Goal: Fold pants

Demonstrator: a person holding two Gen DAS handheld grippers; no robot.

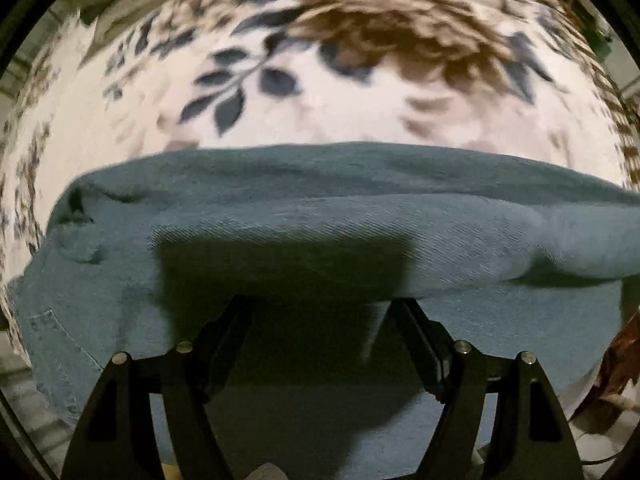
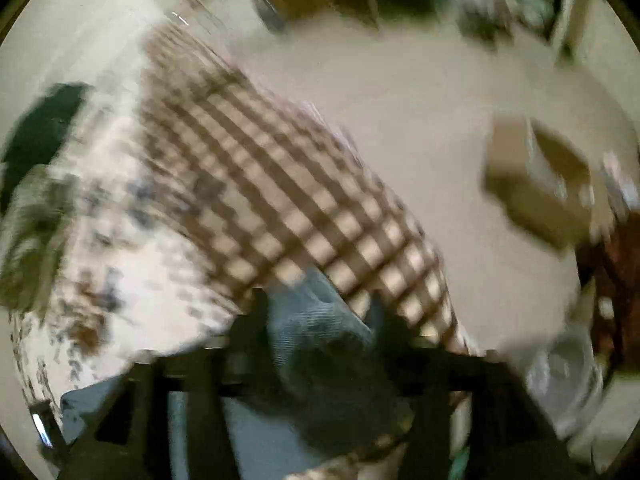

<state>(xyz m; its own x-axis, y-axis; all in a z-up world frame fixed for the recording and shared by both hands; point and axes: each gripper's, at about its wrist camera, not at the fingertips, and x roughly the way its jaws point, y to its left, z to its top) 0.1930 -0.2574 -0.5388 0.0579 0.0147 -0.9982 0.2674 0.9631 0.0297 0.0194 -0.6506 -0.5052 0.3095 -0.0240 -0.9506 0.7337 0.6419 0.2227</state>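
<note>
Lying folded on a floral cloth (image 1: 320, 100), the teal pants (image 1: 320, 208) sit before the left hand-held gripper (image 1: 320, 308), its jaws spread, while the blurred right hand-held gripper (image 2: 316, 312) shows cloth between its fingers, grip uncertain.

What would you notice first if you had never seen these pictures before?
The big teal pants, folded across the middle of the left wrist view, with the left gripper spread open at their near edge. Behind them lies a white blanket with dark blue leaves. In the blurry right wrist view, a brown checked cloth runs slantwise above the right gripper, which has teal fabric between its fingers.
</note>
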